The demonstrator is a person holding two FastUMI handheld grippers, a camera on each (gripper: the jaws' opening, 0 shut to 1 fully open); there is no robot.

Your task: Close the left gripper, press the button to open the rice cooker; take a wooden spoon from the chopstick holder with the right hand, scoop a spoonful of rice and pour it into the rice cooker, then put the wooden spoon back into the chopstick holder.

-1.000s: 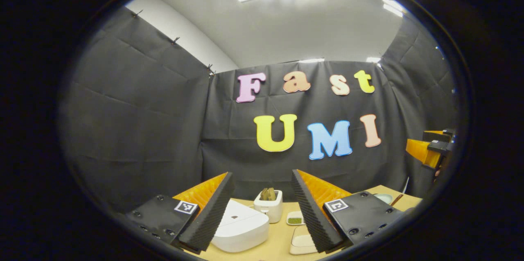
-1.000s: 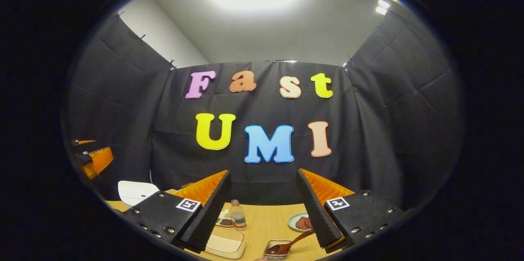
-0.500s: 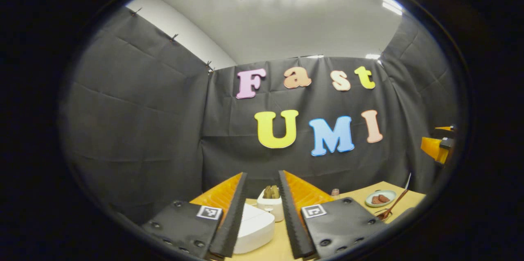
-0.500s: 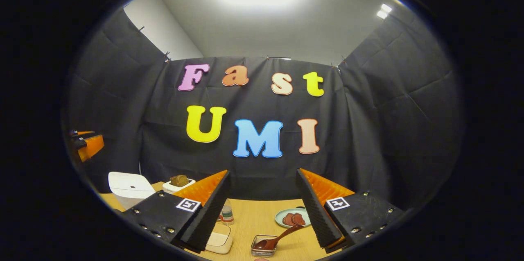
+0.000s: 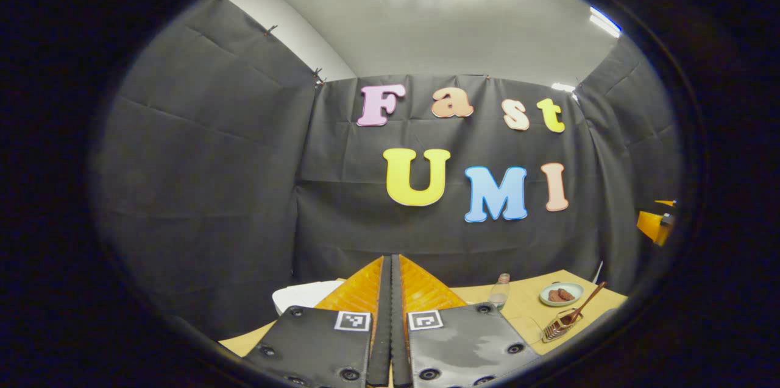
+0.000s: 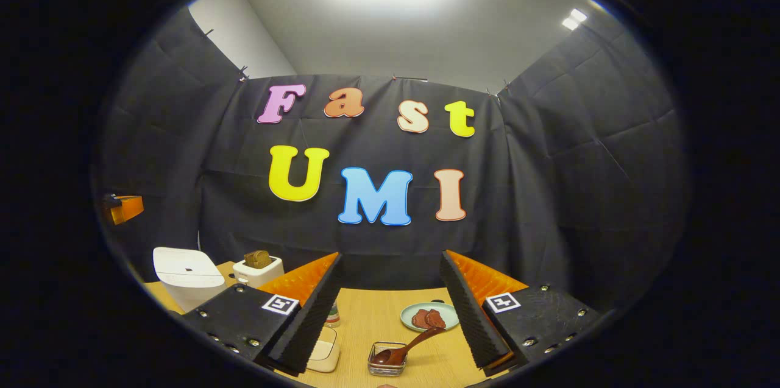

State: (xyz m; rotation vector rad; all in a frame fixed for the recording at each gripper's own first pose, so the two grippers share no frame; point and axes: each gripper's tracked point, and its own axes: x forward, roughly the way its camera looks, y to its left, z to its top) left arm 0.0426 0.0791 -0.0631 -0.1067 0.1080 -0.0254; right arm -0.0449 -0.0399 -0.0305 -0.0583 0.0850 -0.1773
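My left gripper [image 5: 390, 290] is pressed fully together, the two fingers meeting along one thin seam with nothing between them, pointing level and forward. My right gripper [image 6: 390, 296] is spread wide, its fingers well apart with nothing between them, also held level and facing forward. Off at the right edge of the left gripper view I catch a sliver of my right one; at the left edge of the right gripper view, a sliver of my left.
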